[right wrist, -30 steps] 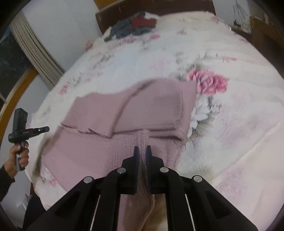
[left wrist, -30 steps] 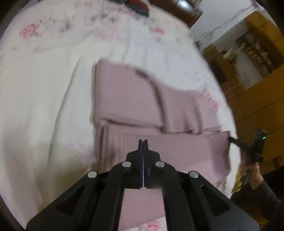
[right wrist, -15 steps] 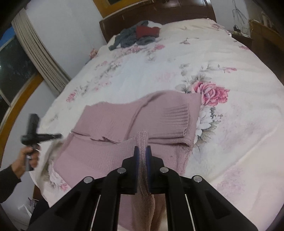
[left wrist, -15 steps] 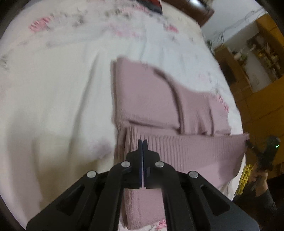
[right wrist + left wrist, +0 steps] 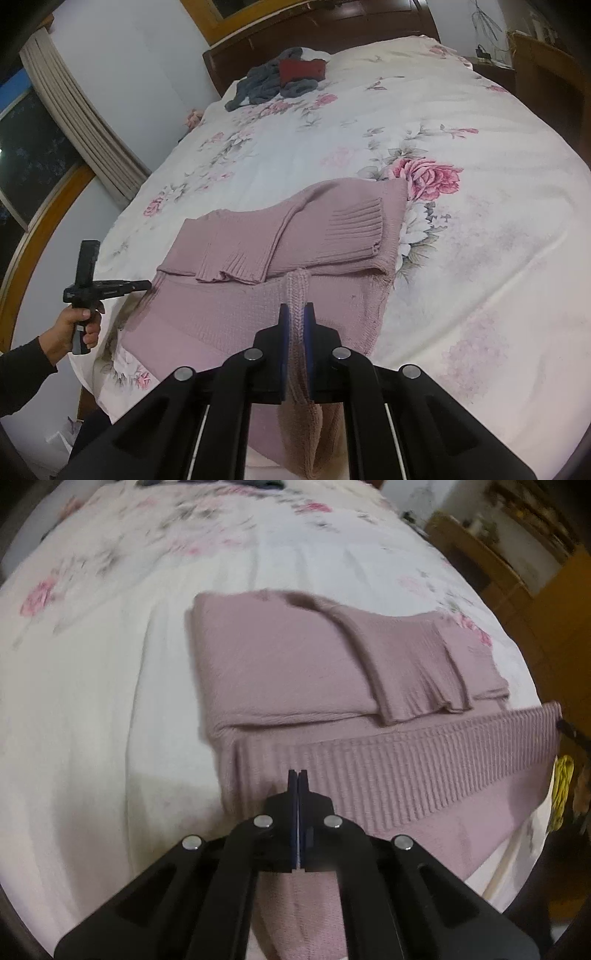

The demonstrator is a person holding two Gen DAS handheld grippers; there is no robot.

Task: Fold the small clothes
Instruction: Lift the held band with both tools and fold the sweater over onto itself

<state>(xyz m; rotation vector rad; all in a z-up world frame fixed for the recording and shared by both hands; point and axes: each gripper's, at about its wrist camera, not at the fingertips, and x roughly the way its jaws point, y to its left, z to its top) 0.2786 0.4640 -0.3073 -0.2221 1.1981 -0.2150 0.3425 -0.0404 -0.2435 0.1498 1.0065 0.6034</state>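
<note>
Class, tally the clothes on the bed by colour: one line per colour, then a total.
Pink sweater: 1
Grey garment heap: 1, pieces inside cannot be told apart
Red garment: 1
Total: 3

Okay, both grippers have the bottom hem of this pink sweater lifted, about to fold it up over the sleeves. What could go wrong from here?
1. The right gripper pinches only a narrow bunch of the sweater hem, so it may slip out.
2. The folded sleeves lie loose on top; dragging the hem across could shift them.
3. The sweater sits near the edge of the bed, so its lower part could slide off. The left gripper looks shut, but its hold is hard to see.
</note>
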